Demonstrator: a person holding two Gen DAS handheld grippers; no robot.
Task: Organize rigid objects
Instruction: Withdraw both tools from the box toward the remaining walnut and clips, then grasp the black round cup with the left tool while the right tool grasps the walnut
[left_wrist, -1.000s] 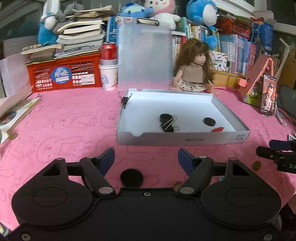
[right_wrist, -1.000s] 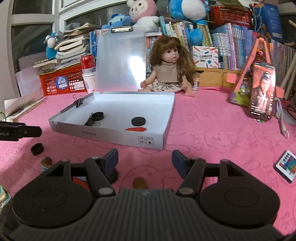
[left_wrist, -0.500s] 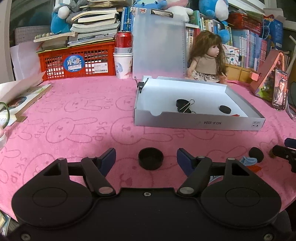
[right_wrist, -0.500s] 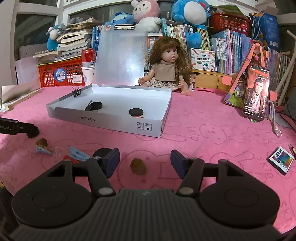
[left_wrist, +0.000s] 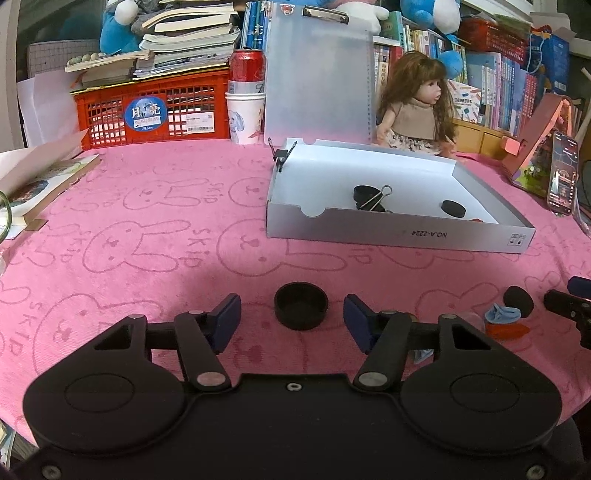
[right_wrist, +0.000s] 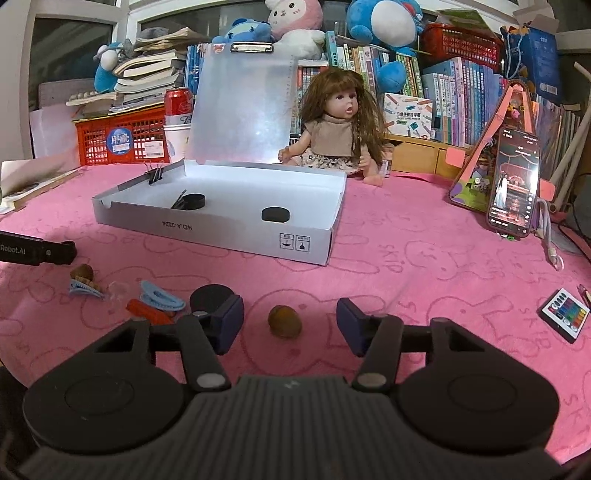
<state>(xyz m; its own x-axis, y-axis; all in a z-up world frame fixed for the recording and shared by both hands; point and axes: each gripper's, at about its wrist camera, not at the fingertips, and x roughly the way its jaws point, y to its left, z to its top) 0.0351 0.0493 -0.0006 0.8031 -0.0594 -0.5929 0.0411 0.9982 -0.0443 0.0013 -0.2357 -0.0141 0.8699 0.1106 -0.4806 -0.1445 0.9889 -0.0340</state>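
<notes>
A white shallow box (left_wrist: 399, 234) (right_wrist: 221, 236) sits on the pink cloth with a black binder clip (left_wrist: 371, 198), a black cap (left_wrist: 453, 208) (right_wrist: 275, 214) and a red piece inside. My left gripper (left_wrist: 291, 319) is open, low over the cloth, with a black round cap (left_wrist: 301, 305) between its fingers, untouched. My right gripper (right_wrist: 290, 321) is open with a brown nut (right_wrist: 284, 321) between its fingers. Blue hair clips (right_wrist: 161, 295), a red piece (right_wrist: 147, 312), a black cap (right_wrist: 210, 295) and another nut (right_wrist: 82, 272) lie to its left.
A doll (right_wrist: 338, 129), a clear clipboard (right_wrist: 243, 110), a red crate (left_wrist: 151, 107) with books, a can on a cup (left_wrist: 245, 96) and bookshelves stand behind the box. A phone (right_wrist: 511, 184) leans at the right; a remote (right_wrist: 565, 314) lies near the right edge.
Both grippers have drawn back and lowered toward the cloth. The black cap now lies between the left fingers and the brown nut between the right fingers. Both stay open.
</notes>
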